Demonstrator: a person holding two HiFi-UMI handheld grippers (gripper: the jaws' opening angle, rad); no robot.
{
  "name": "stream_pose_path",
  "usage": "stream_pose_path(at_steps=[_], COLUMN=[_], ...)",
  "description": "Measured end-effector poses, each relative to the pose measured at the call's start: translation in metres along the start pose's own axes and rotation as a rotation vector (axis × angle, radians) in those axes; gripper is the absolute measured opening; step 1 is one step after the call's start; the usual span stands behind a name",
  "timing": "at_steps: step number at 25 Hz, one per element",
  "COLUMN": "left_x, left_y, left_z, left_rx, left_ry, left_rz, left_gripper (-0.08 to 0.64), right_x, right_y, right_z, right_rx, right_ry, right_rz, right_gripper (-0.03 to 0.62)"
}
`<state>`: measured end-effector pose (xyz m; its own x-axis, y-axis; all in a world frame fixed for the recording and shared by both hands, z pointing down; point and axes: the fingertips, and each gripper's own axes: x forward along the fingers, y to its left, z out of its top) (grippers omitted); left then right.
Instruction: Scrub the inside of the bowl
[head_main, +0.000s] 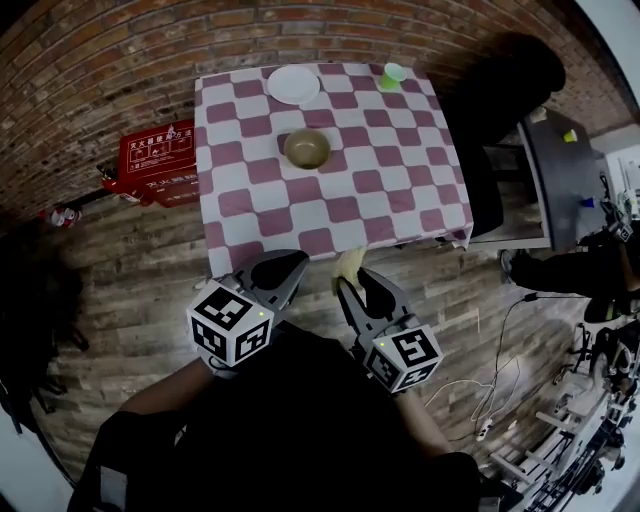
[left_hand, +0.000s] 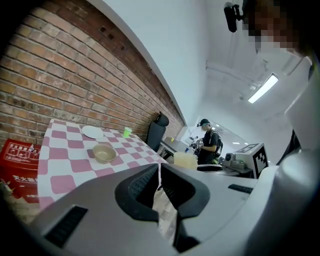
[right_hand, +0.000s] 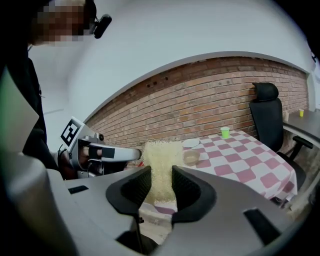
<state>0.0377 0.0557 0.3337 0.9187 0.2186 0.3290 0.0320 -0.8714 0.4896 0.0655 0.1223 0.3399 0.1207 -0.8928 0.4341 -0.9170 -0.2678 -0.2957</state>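
The operator is wearing a black top (head_main: 300, 425) at six o'clock in the head view, and the grey-bodied, black-jawed left gripper (head_main: 292, 265) and right gripper (head_main: 352, 282) are carrying white black-patterned cubes, left cube (head_main: 232, 322) at eight o'clock, right cube (head_main: 405, 358) at five o'clock.

Location type: indoor test room with one corner dressed as a dining area.

- Worktop (head_main: 400, 190): covered by a pink-and-white checked cloth and set with a bowl (head_main: 307, 148), a plate (head_main: 293, 85) and a green cup (head_main: 392, 75).
- Behind the worktop: brick wall (head_main: 120, 60).
- Under it: wood-plank floor (head_main: 150, 270).
- Left of it, in the head view: red box (head_main: 155, 160) on the floor.
- Right of it: black office chair (head_main: 500, 90), grey desk (head_main: 560, 180) and loose cables (head_main: 490, 390).
- Beyond it: ceiling strip light (left_hand: 263, 88) and a person (left_hand: 207, 142) standing at equipment benches.
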Motion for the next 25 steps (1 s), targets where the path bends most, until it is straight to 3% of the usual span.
stream_pose_path(at_steps=[6, 14, 25], left_x=[-0.005, -0.003, 0.016], left_y=[0.044, 0.073, 0.086], left_z=[0.005, 0.014, 0.05], left_rx=[-0.088, -0.132, -0.124], left_ry=[0.012, -0.019, -0.129], left_rz=[-0.021, 0.036, 0.251], left_gripper=[0.023, 0.023, 0.023], right_x=[0.037, 0.064, 0.096], right_y=[0.009, 0.005, -0.042], right_z=[0.005, 0.011, 0.056], right_rx=[-0.007, -0.013, -0.055], right_ry=[0.059, 0.095, 0.06], right_rz=[-0.008, 0.046, 0.237], right_gripper=[0.138, 0.138, 0.138])
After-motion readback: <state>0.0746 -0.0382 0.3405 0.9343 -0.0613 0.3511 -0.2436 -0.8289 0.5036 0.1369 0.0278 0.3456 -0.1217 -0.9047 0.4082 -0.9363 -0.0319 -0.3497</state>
